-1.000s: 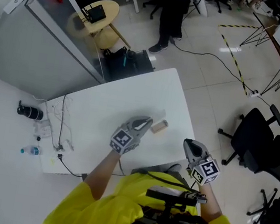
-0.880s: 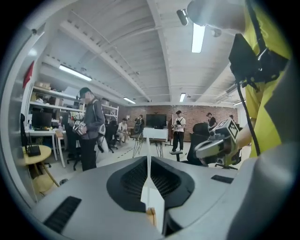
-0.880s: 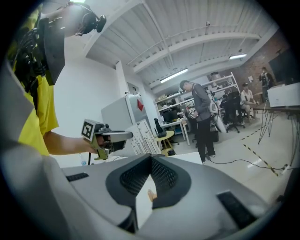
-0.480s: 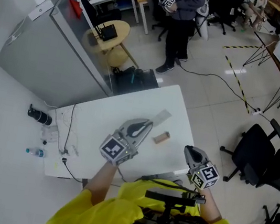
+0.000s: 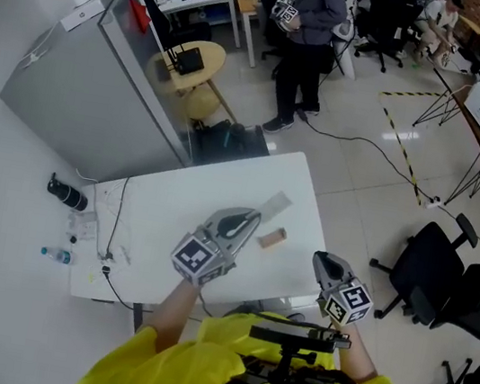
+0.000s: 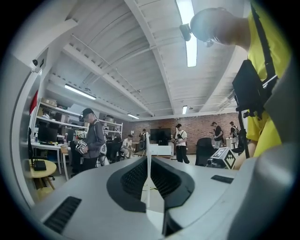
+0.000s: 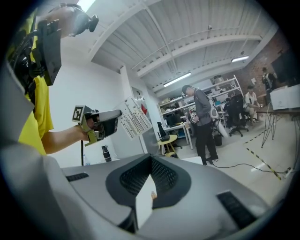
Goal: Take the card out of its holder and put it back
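A small wooden holder block (image 5: 271, 237) lies on the white table (image 5: 164, 210). A pale flat card (image 5: 276, 204) lies just beyond it, apart from the block. My left gripper (image 5: 249, 219) hovers just left of the block, shut, with only a thin pale line between its pads (image 6: 147, 157). My right gripper (image 5: 320, 260) hangs off the table's near right corner, aimed at the block. Its tips meet (image 7: 151, 158), and a white wedge shows between the pads lower down. In the head view neither gripper carries anything.
Cables (image 5: 111, 231) trail over the table's left end. A black cylinder (image 5: 66, 194) and a water bottle (image 5: 56, 254) lie on the floor at left. A black office chair (image 5: 428, 264) stands at right. A person (image 5: 309, 25) and a black bag (image 5: 226, 139) are beyond the table.
The head view has shifted and shows more of the room. Both grippers keep nearly the same places beside the block, and their jaws look unchanged.
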Demonstrator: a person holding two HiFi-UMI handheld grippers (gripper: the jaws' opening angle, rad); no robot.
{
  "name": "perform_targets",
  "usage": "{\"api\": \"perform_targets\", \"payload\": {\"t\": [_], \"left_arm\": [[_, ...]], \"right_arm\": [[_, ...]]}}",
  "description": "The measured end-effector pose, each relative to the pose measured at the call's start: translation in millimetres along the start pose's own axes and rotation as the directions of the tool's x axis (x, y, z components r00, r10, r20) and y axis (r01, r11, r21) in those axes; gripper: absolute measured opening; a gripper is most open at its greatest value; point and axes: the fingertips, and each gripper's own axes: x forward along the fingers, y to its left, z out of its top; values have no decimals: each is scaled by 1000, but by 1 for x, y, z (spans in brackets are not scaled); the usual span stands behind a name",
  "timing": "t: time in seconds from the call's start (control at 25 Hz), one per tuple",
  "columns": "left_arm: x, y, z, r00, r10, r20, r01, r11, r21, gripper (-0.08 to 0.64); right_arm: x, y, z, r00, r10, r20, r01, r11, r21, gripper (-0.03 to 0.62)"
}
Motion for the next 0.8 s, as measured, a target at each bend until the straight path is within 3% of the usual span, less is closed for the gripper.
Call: {"api": "perform_targets", "payload": {"t": [0.44,0.8], "left_arm": [[-3,10,3,1000,5,-3,-5,1000,-12,11],[18,26,-62,996,-43,-84,36,996,-86,11]], "right_arm": [[2,1,-10,1000,-7,-14,7,1000,17,5],[6,-11,-34,997,-47,-62,50,997,60,5]]}}
